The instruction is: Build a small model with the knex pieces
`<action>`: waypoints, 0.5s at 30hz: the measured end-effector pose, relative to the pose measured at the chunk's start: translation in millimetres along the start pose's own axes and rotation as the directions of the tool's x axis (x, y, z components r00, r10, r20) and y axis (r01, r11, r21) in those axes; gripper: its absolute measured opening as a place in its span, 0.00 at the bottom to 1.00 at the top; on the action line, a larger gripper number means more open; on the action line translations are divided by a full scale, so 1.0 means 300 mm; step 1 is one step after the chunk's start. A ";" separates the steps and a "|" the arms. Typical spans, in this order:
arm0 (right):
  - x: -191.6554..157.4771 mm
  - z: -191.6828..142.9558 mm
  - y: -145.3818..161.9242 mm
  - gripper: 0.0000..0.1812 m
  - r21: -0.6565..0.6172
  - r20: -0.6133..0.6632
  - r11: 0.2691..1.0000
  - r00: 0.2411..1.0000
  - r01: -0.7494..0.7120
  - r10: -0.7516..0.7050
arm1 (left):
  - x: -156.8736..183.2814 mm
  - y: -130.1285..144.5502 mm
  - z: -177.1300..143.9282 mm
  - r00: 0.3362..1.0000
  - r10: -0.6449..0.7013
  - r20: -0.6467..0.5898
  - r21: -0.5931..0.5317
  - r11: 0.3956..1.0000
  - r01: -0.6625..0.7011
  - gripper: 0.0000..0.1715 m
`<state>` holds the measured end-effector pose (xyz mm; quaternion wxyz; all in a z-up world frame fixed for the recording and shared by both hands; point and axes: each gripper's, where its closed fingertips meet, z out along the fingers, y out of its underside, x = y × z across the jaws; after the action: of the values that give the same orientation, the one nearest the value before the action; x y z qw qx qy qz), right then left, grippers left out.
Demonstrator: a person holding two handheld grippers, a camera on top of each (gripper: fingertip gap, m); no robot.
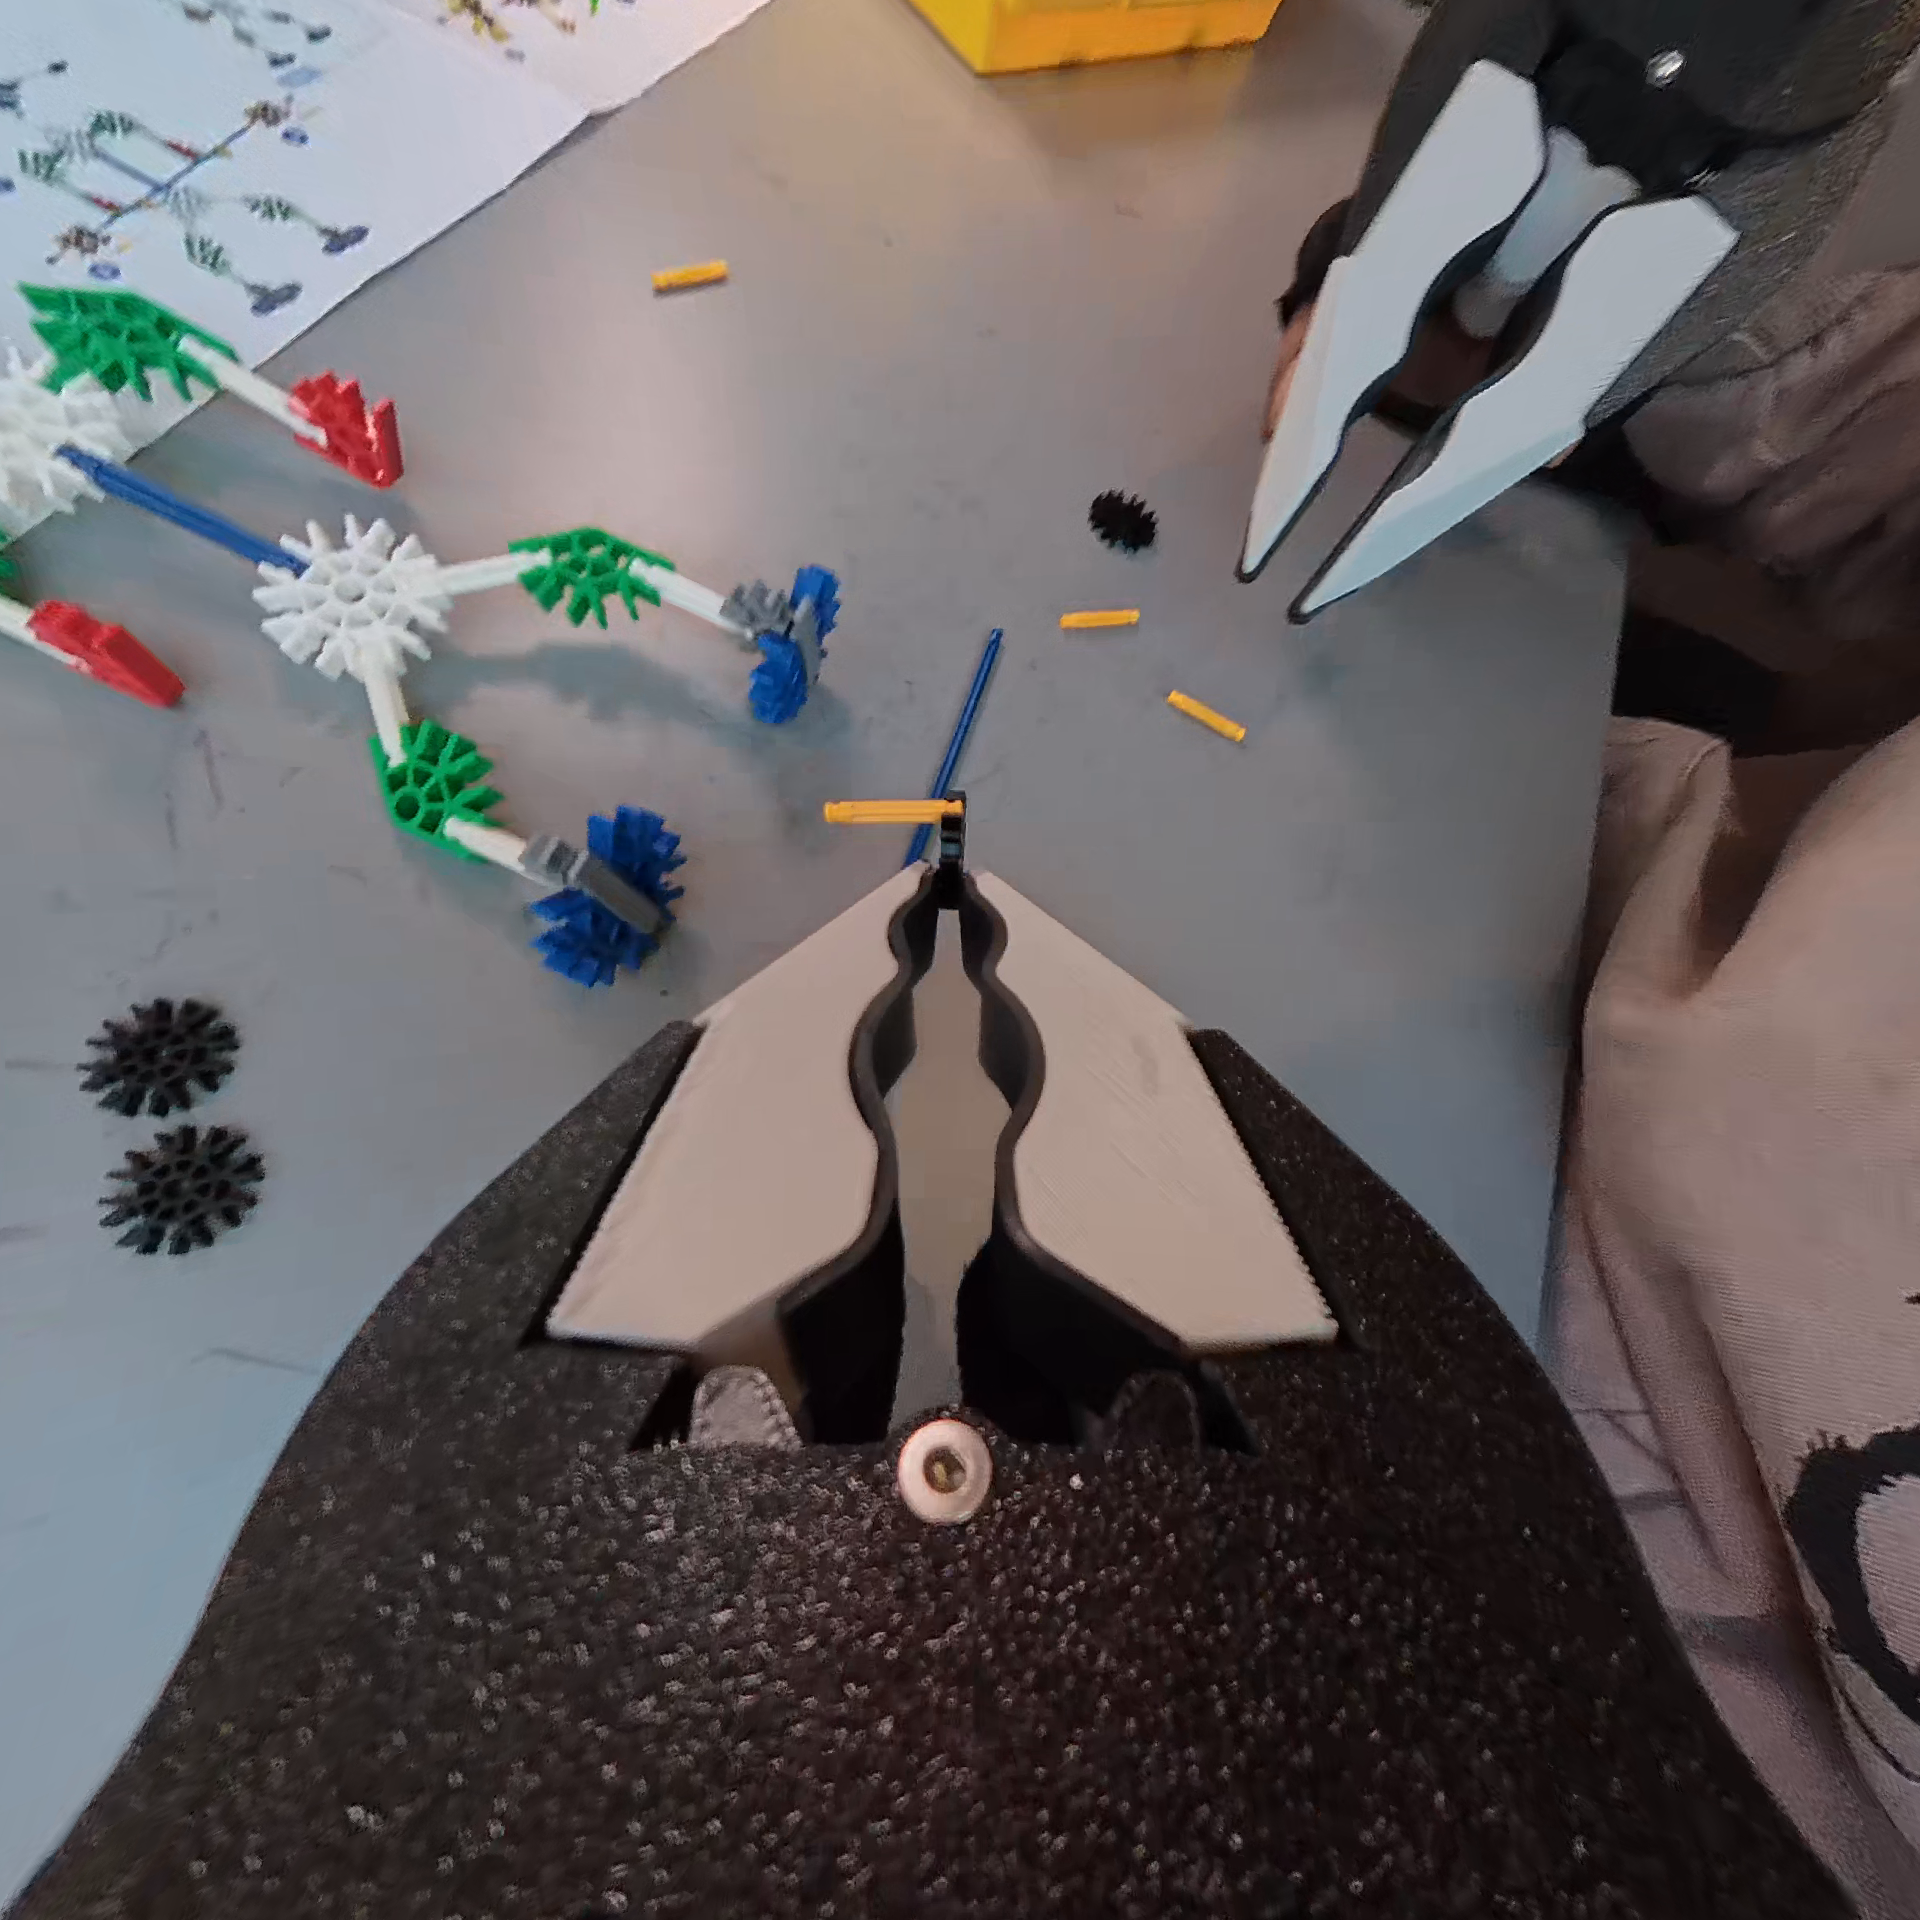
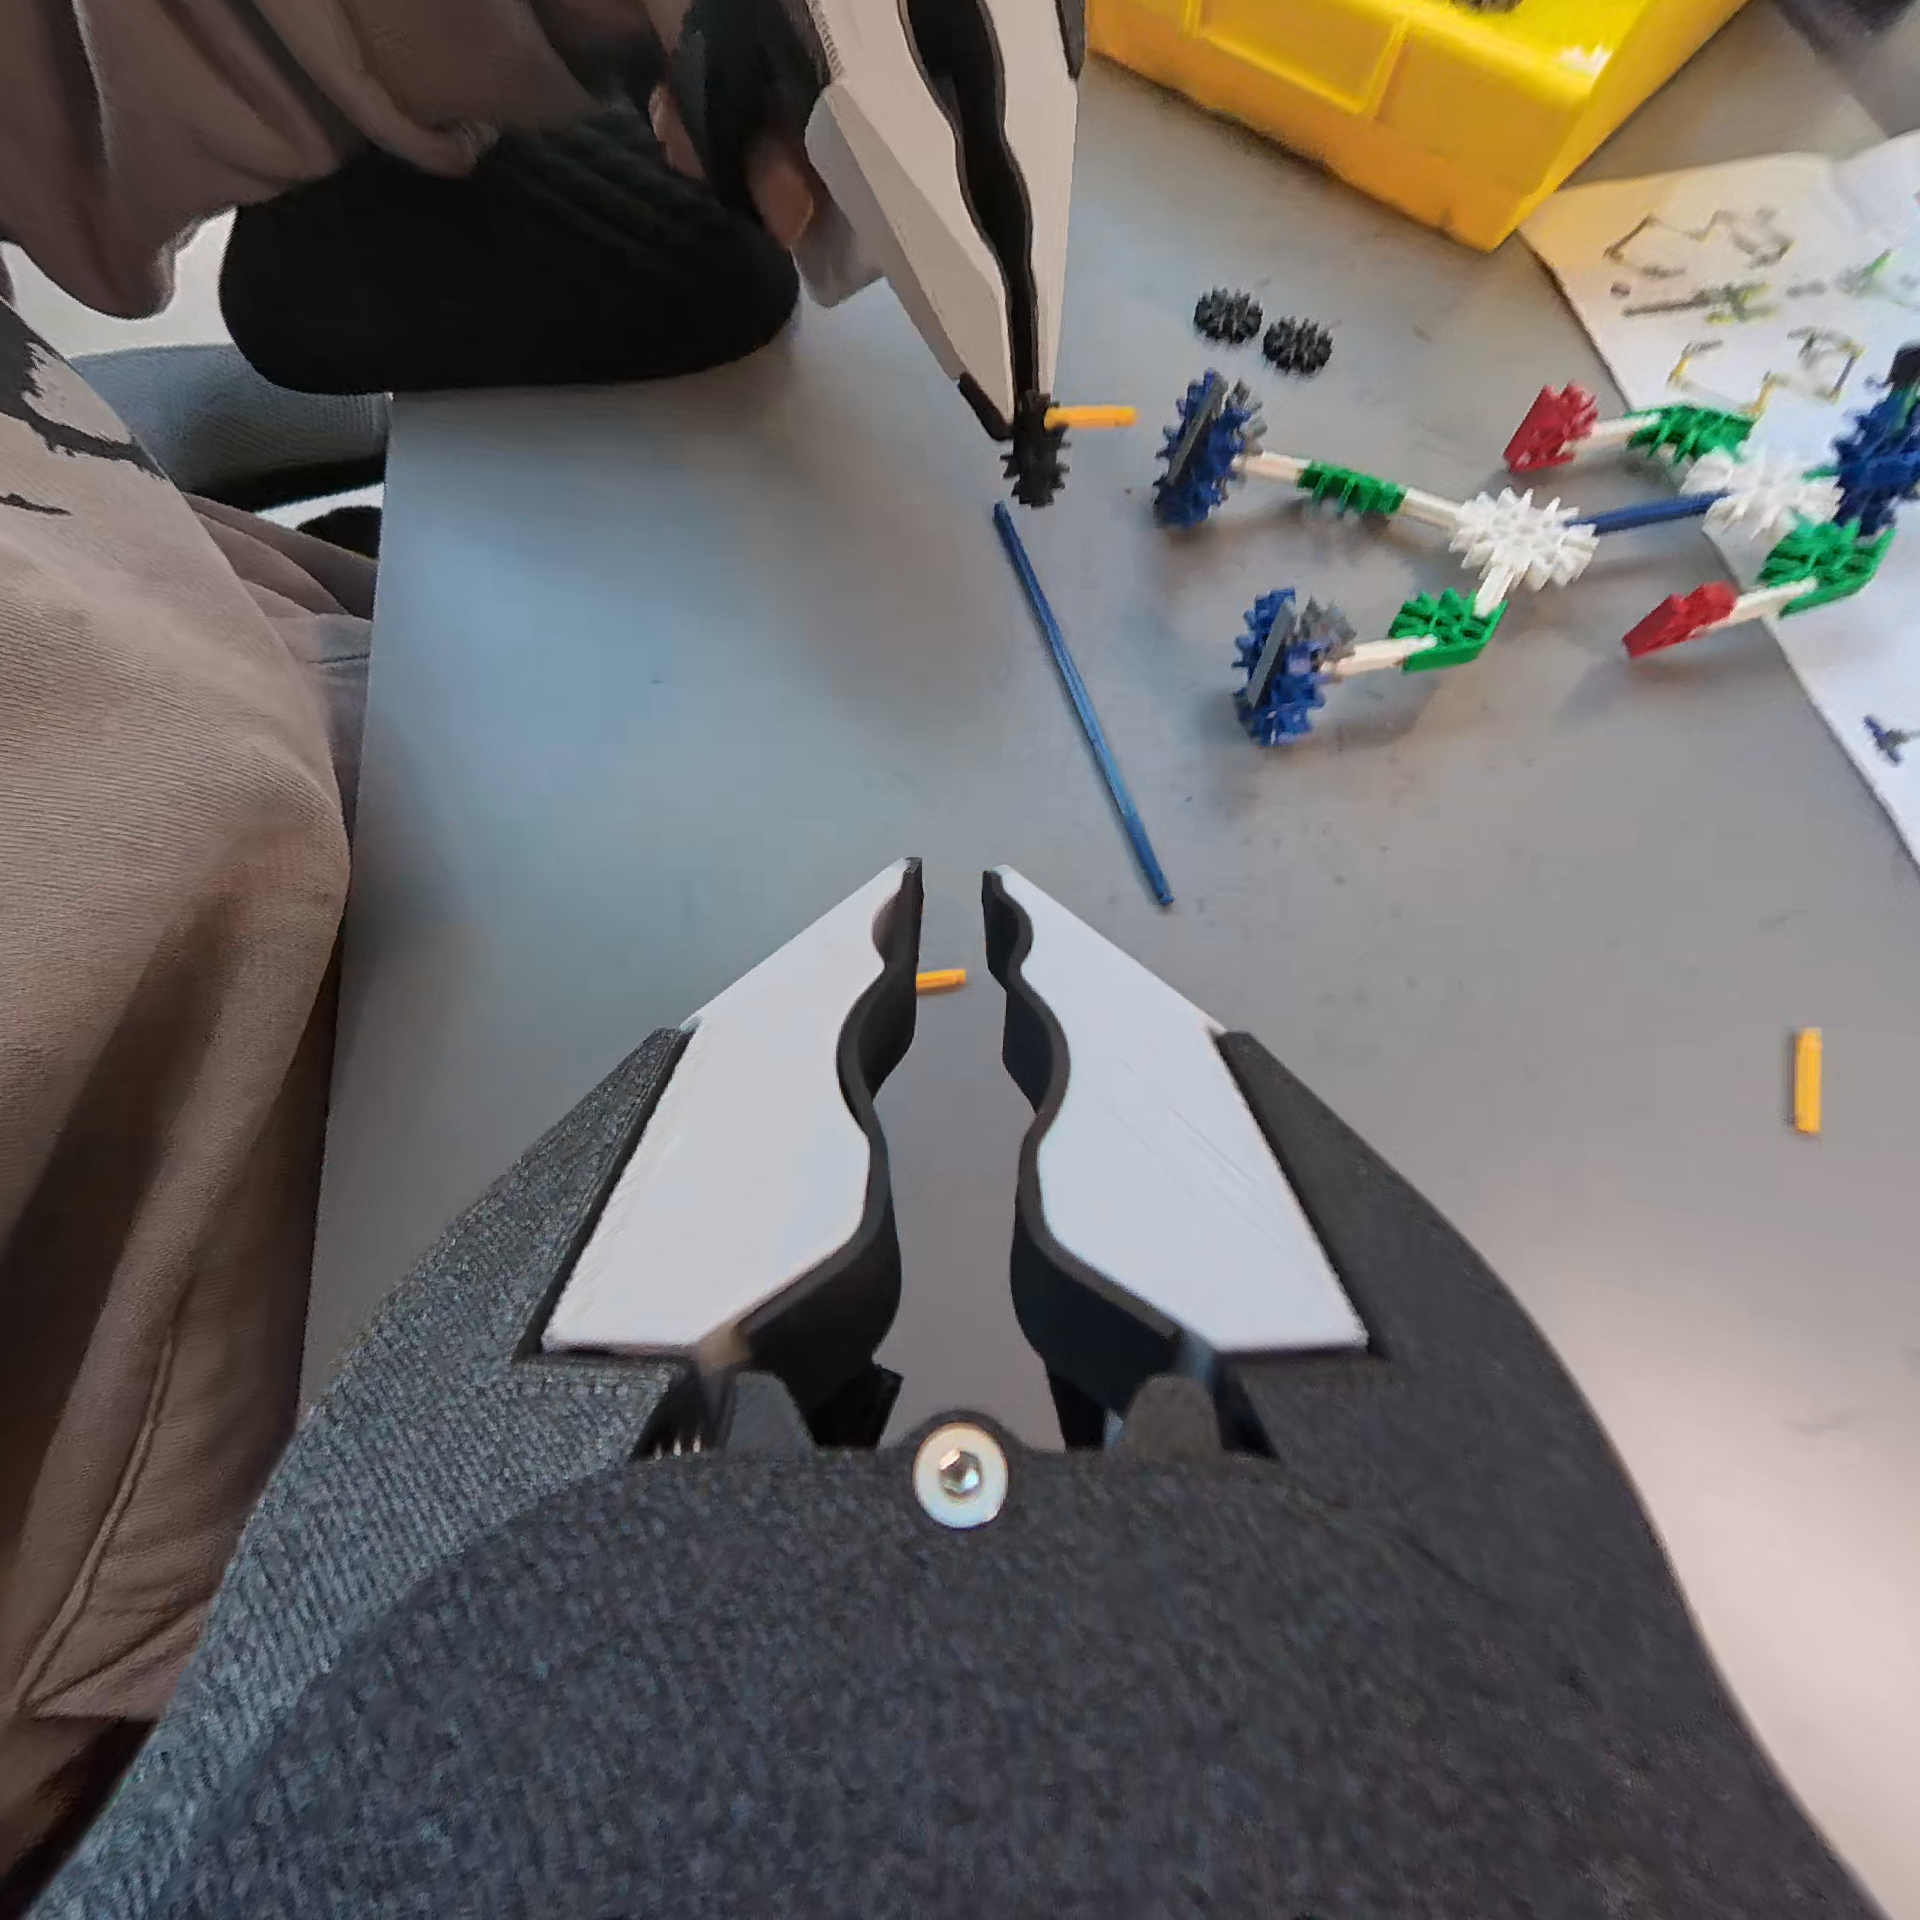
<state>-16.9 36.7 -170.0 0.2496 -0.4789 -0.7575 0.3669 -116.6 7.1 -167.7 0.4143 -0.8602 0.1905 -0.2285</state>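
A grey table (image 1: pixel 1039 312) fills both views. At the upper left of the left wrist view a printed instruction sheet (image 1: pixel 260 125) is spread out; its diagrams are blurred and no writing can be made out. A yellow bin (image 2: pixel 1403 94) stands at the top of the right wrist view, with no label visible.

A jointed model (image 1: pixel 416 623) of white, green, red and blue connectors lies at the left of the left wrist view, already snapped together with two blue wheel ends.

The left tongs (image 1: pixel 948 883) are clamped on a black toothed connector (image 2: pixel 1036 457), into which a short yellow rod (image 1: pixel 888 810) is plugged; it is held above a loose blue rod (image 2: pixel 1081 707). The right tongs (image 2: pixel 952 883) are slightly apart and empty, just above another yellow rod (image 2: pixel 940 979).

Unattached pieces are seen: two black connectors (image 1: pixel 171 1122) at lower left and one black connector (image 1: pixel 1122 520) near centre.
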 end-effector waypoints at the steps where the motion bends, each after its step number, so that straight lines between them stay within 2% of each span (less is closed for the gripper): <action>1: 0.011 -0.002 -0.029 0.06 0.033 -0.002 0.999 0.999 0.032 -0.032 | 0.025 -0.034 0.002 0.999 0.002 -0.035 0.041 0.999 -0.001 0.01; 5: 0.063 -0.024 -0.149 0.06 0.202 0.038 0.977 0.996 0.072 -0.081 | 0.112 -0.182 0.017 0.974 -0.032 -0.225 0.198 0.977 0.078 0.01; 8: 0.090 -0.050 -0.204 0.07 0.286 0.132 0.958 0.990 0.001 -0.041 | 0.145 -0.249 0.049 0.935 -0.070 -0.349 0.222 0.963 0.155 0.01; 10: 0.103 -0.064 -0.214 0.07 0.307 0.192 0.950 0.981 -0.058 -0.002 | 0.147 -0.268 0.078 0.920 -0.081 -0.382 0.217 0.960 0.175 0.01; 15: 0.124 -0.049 -0.173 0.03 0.313 0.222 0.940 0.973 -0.137 0.068 | 0.140 -0.266 0.139 0.890 -0.127 -0.437 0.211 0.948 0.239 0.01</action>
<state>-49.9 60.9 -118.8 0.2253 -0.4288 -0.6822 0.5477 -47.9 57.9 -117.0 0.4490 -0.7437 0.1605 -0.4685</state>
